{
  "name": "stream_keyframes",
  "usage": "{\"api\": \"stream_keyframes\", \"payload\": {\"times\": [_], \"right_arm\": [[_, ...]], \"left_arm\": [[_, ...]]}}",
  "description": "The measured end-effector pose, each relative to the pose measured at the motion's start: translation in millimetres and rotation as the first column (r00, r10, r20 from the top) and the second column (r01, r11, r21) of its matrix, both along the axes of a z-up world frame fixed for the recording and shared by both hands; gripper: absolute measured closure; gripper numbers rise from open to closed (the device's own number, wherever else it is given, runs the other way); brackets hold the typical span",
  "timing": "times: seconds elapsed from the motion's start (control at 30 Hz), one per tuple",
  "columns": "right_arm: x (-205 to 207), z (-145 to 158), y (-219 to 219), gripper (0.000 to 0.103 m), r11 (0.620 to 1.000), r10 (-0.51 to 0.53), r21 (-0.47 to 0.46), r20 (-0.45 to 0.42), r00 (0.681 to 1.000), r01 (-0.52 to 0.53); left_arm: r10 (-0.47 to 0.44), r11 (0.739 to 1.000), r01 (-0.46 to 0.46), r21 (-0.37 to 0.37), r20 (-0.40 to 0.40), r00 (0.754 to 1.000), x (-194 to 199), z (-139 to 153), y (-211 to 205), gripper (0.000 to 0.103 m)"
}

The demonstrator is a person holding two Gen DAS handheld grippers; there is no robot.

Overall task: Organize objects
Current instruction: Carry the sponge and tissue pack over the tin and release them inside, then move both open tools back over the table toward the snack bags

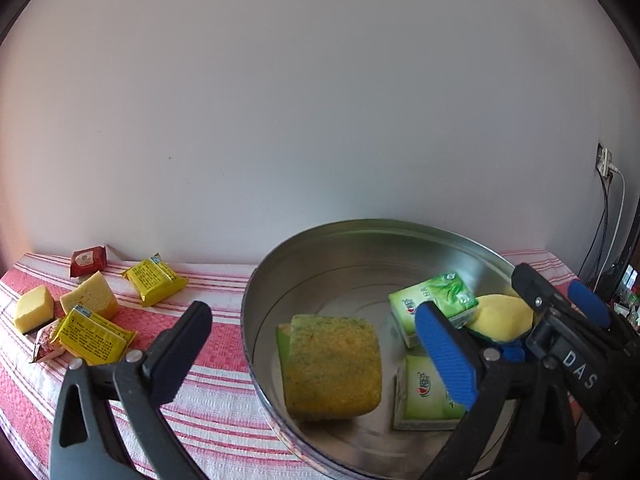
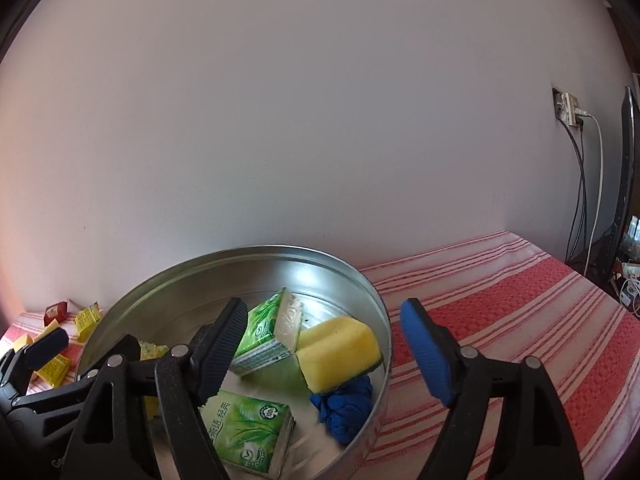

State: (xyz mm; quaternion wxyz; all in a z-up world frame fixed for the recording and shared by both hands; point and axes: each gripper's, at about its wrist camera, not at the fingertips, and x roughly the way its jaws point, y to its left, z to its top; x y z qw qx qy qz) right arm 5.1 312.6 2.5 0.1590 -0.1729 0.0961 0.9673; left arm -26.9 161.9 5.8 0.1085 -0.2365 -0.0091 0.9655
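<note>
striped cloth [image 2: 520, 304], pan [image 2: 224, 268] part-filled: both your grippers [image 1: 316, 346] [image 2: 328, 350] released, empty; a careless reach could nudge the pan.

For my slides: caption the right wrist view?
Open right gripper above round metal tin holding tissue packs, sponge, blue cloth.

Sponges [image 1: 332, 364] and tissue packs [image 2: 248, 434] in tin [image 1: 360, 240] — snack packets [image 1: 154, 284] left.

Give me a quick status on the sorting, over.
Both hand-held grippers, left and right, open, nothing held. Sponges and tissue packs in the metal tin. Yellow packets left on cloth. Nothing blocking.
</note>
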Motion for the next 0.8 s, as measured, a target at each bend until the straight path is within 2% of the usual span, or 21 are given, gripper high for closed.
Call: {"api": "stream_keyframes", "payload": {"times": [0.3, 0.53, 0.8], "right_arm": [[-5.3, -3.4, 8.0, 0.015, 1.000, -0.021, 0.016, -0.010, 1.000, 0.021], [7.1, 1.5, 6.8, 0.015, 1.000, -0.030, -0.013, -0.078, 0.997, 0.029], [15.7, 5.3, -11.3, 0.015, 0.998, -0.020, 0.052, -0.117, 0.993, 0.027]], "left_arm": [[0.008, 0.999, -0.010, -0.046, -0.036, 0.999, -2.2, -0.2, -5.1, 0.001], [0.053, 0.995, -0.060, -0.083, -0.090, 0.995, 2.0, 0.0, -17.7, 0.001], [0.105, 0.984, -0.125, -0.125, -0.157, 0.982, 14.5, -1.3, -41.1, 0.001]]}}
